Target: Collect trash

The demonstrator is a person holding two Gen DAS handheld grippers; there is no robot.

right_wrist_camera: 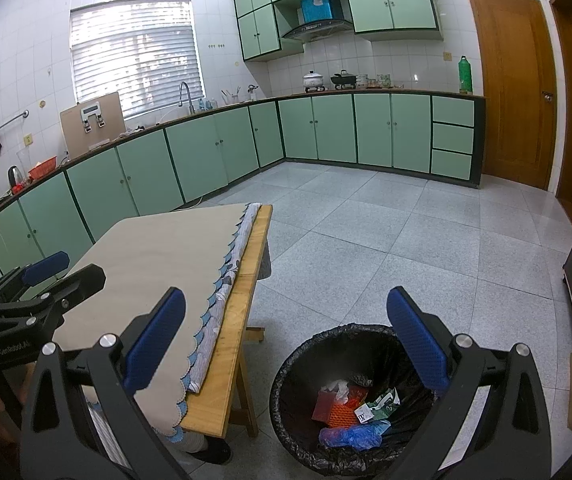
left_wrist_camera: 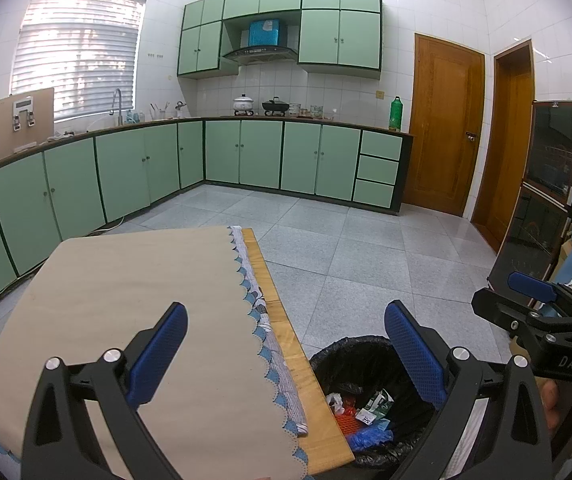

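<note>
trash (right_wrist_camera: 352,414) in bin (right_wrist_camera: 286,364) below right hand-held gripper (right_wrist_camera: 286,344) | both hand-held grippers released, empty

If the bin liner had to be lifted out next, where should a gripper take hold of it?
Grip the black liner at its crinkled rim, where it folds over the bin's edge, probably coming straight down from above. That bunched fold sits exposed, while the trash lies deep inside. Both the left gripper and right gripper are open.

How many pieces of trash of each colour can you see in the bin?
In the black-lined bin, as far as shows:
Red or orange: 2, a red packet and an orange mesh piece
Blue: 1, a crumpled bag
White: 1, a tissue
Green and white: 1, a wrapper
Total: 5
</note>
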